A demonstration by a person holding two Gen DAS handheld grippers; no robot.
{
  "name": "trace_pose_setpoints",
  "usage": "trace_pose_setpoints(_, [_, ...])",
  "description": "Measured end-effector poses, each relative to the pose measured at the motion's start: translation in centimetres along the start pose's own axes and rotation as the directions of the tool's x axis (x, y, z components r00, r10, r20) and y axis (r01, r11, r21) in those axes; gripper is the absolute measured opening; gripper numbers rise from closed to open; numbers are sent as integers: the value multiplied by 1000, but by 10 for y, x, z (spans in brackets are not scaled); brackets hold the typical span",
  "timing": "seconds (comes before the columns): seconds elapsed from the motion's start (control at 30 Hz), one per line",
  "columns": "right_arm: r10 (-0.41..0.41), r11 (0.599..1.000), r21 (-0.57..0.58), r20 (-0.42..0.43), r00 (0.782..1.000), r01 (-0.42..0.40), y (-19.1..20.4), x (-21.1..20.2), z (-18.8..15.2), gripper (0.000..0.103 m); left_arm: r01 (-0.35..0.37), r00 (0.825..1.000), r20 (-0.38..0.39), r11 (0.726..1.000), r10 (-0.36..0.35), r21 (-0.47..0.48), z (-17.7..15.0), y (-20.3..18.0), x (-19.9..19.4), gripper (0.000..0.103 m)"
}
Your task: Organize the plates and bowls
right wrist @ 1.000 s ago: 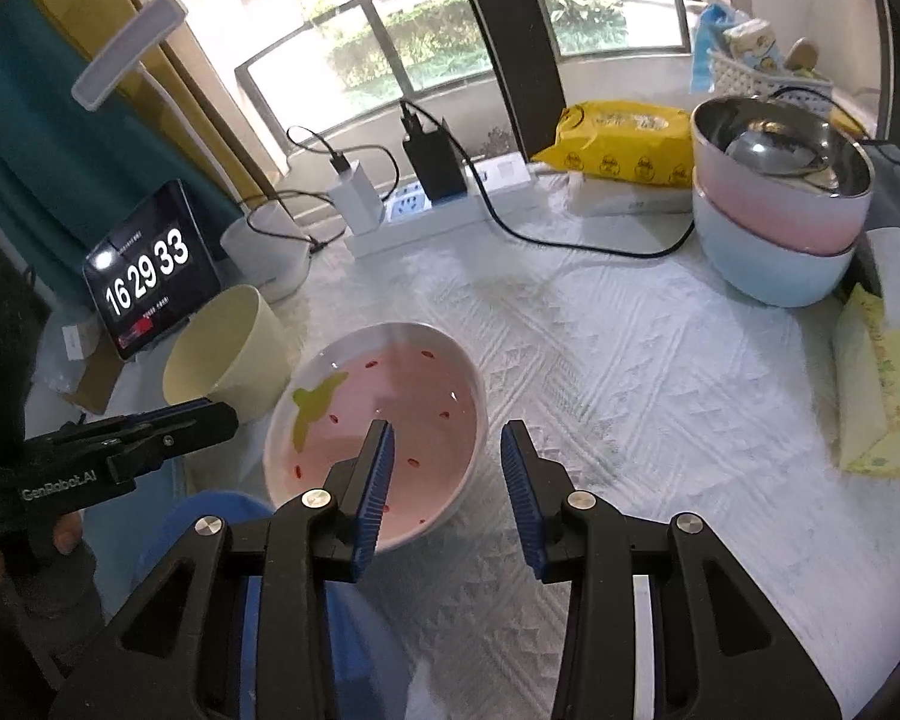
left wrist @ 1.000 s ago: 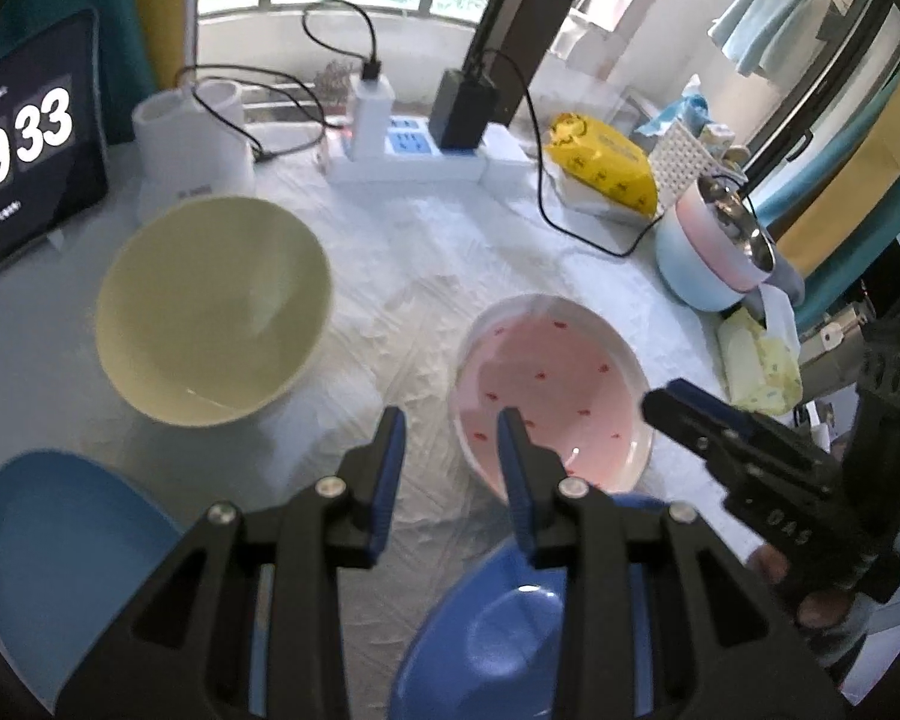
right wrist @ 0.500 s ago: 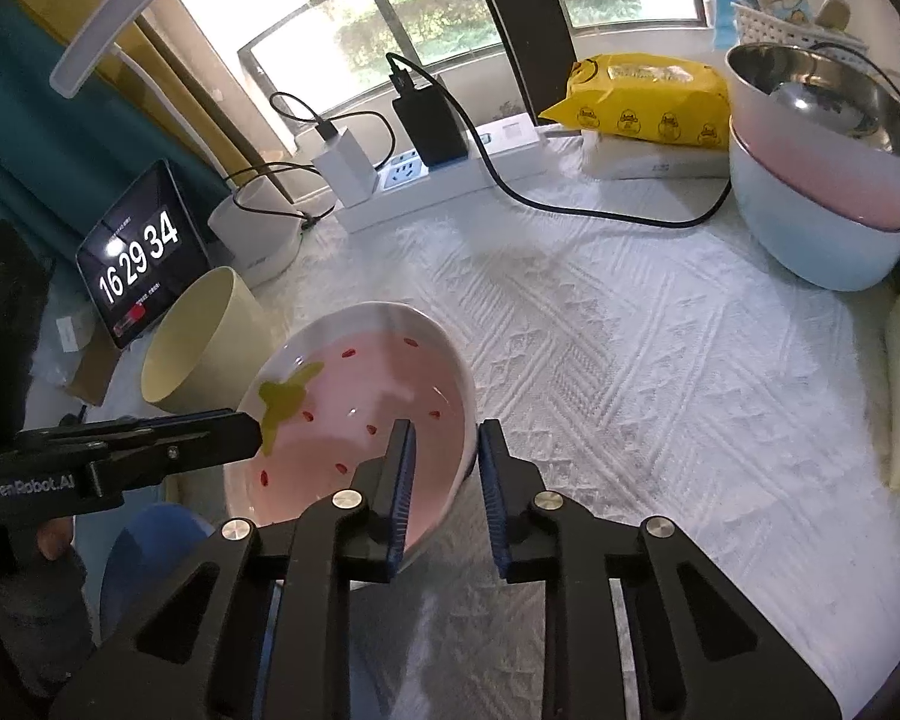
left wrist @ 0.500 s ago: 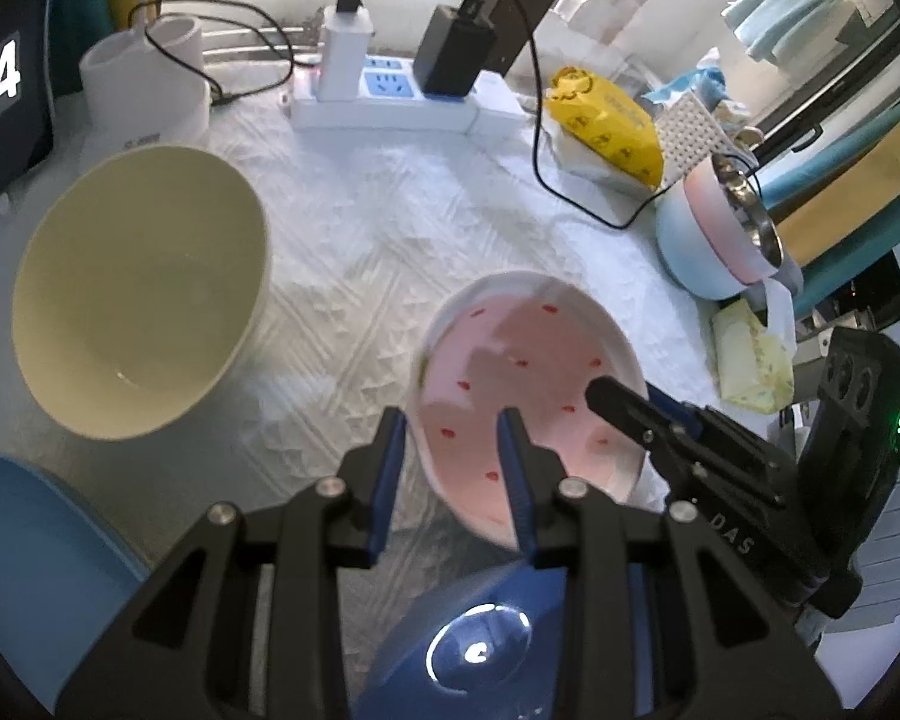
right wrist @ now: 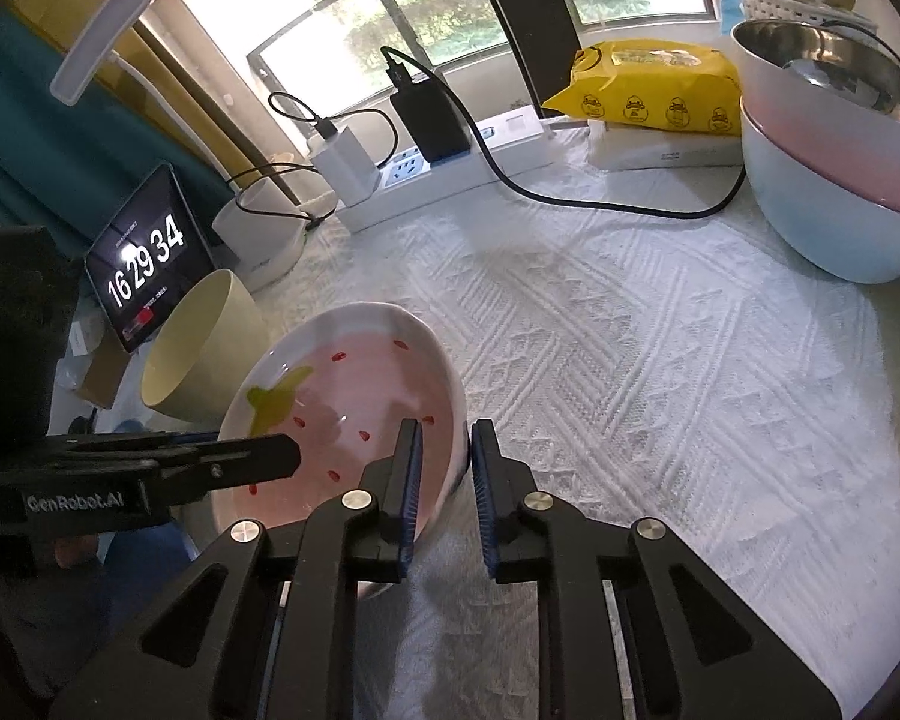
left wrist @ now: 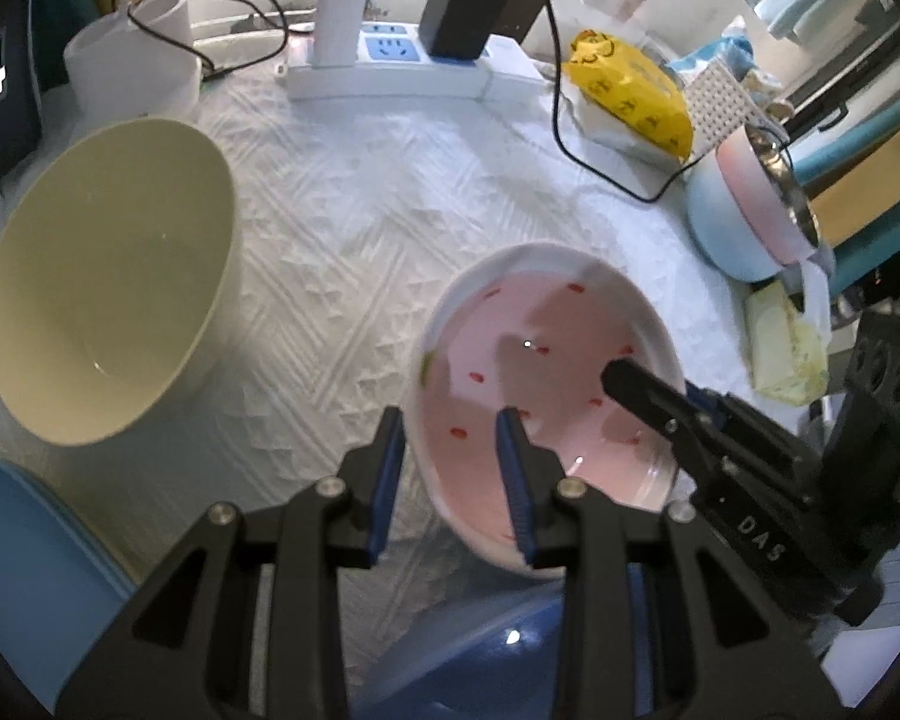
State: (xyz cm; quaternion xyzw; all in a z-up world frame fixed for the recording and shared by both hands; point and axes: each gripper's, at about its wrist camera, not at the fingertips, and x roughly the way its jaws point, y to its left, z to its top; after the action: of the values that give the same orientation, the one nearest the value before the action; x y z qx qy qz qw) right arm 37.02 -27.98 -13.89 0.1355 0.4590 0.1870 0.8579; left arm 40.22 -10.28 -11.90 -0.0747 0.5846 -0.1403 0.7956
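Observation:
A pink bowl (left wrist: 540, 360) (right wrist: 354, 384) with red specks and a white rim sits on the white cloth. My left gripper (left wrist: 450, 450) straddles its near-left rim, one finger outside and one inside, with a gap still showing. My right gripper (right wrist: 444, 462) is closing on the opposite rim, and its pads meet the bowl wall. A cream bowl (left wrist: 108, 288) (right wrist: 198, 360) stands to the left. A dark blue plate (left wrist: 480, 642) lies partly under the pink bowl's near edge. A light blue plate (left wrist: 18, 570) lies at the bottom left.
Stacked pastel bowls with a steel one on top (right wrist: 834, 180) stand at the right. A power strip with chargers and cables (left wrist: 390, 66), a yellow pack (right wrist: 648, 90), a white cup (left wrist: 132, 60) and a clock screen (right wrist: 144, 258) line the back.
Both grippers came down onto the pink bowl from opposite sides. The right jaws narrowed from wide open around its rim. The left jaws kept their width.

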Motion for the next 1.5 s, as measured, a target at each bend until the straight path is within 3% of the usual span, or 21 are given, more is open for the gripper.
trace_pose_setpoints(0.27, [-20, 1000, -23, 15, 1000, 20, 2, 0, -1, 17, -85, 996, 37, 995, 83, 51, -2, -11, -1, 23])
trace_pose_setpoints(0.47, [-46, 998, -30, 27, 999, 47, 4, -1, -1, 12, -92, 994, 64, 993, 88, 74, -6, -16, -3, 21])
trace_pose_setpoints(0.8, [-81, 995, -48, 114, 990, 87, 5, -19, 8, 9, -76, 988, 140, 992, 61, 100, -9, -28, -17, 21])
trace_pose_setpoints(1.0, [-93, 992, -69, 156, 983, 105, 12, -33, 16, 9, -59, 978, 206, 992, 35, 113, -11, -33, -32, 21])
trace_pose_setpoints(1.27, [-105, 986, -104, 225, 969, 131, 27, -61, 24, 8, -67, 949, 316, 987, 18, 144, -16, -41, -62, 21])
trace_pose_setpoints(1.5, [-114, 981, -121, 264, 958, 150, 42, -81, 25, 8, -52, 935, 354, 988, -4, 146, -24, -43, -84, 21])
